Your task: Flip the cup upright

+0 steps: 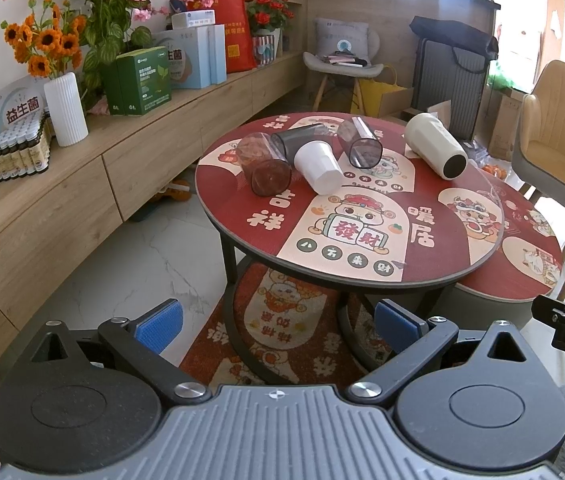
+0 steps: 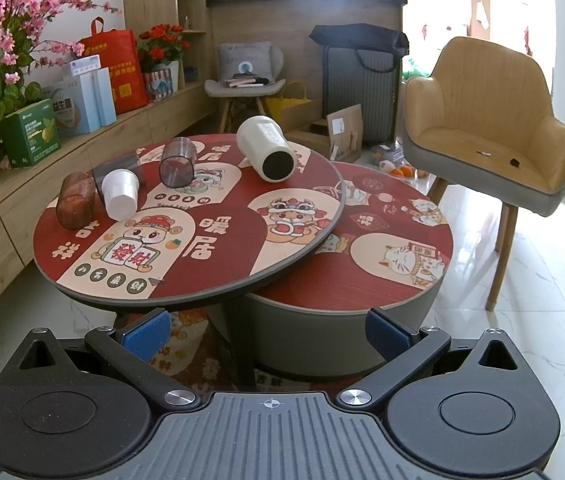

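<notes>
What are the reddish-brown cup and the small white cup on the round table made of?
The reddish-brown cup, lying on its side, looks like tinted see-through plastic: the table pattern shows faintly through its wall. The small white cup, also tipped over, is opaque with a matte surface, probably plastic or paper; the look leaves that open.

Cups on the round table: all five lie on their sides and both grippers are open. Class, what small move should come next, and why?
Probably advance the right gripper toward the cream tumbler. It lies on its side apart from the other cups, on the round table, while the white cup is crowded by the brown cup. Both grippers hang short of the table, so approach must precede any grasp.
</notes>
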`<state>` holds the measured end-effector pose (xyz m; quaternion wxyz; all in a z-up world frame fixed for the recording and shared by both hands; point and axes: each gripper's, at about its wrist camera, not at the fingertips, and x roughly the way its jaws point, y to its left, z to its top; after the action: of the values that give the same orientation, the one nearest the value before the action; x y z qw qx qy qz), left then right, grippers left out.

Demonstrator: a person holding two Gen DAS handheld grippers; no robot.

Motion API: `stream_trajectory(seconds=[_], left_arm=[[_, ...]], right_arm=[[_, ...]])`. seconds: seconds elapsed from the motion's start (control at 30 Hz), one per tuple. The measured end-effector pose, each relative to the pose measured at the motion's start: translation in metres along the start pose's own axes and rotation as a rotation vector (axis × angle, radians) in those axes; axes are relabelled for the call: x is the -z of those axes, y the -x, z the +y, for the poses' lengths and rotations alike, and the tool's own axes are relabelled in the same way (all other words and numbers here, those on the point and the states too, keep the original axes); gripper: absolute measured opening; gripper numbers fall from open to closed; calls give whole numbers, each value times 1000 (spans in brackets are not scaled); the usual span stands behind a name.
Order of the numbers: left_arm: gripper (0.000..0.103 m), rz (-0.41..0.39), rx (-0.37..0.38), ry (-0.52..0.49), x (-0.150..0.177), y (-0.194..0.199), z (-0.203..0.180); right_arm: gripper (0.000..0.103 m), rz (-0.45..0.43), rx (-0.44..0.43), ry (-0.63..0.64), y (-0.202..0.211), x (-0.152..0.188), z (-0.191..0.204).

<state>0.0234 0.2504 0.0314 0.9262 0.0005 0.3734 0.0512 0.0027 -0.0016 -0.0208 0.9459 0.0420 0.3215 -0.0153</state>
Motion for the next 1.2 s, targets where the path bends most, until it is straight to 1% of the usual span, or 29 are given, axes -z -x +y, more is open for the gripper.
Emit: stream_trajectory(seconds=[0.23, 0.4, 0.57, 0.77, 0.9, 0.97, 1.1, 1.2], left_arm=[[103, 6, -3, 2, -4, -6, 0], [103, 8, -8, 2, -13, -17, 3], [103, 12, -8, 10, -28, -42, 5], [103, 3, -44, -4, -60, -93, -2], [103, -18, -55, 9, -82, -126, -11], [103, -27, -53, 12, -90, -142, -15], [103, -14, -32, 41, -91, -167, -14], [103, 26, -9, 72, -88, -182, -5]], right_arm=[[103, 23, 2, 2, -10, -6, 1], [103, 27, 12, 17, -18, -14, 1], [103, 19, 4, 43, -46, -33, -5], [103, -10, -28, 102, -108, -71, -9], [103, -5, -87, 74, -168, -113, -19], [103, -10, -99, 84, -200, -134, -21], [103, -25, -75, 152, -261, -169, -18], [103, -20, -42, 185, -301, -188, -14]])
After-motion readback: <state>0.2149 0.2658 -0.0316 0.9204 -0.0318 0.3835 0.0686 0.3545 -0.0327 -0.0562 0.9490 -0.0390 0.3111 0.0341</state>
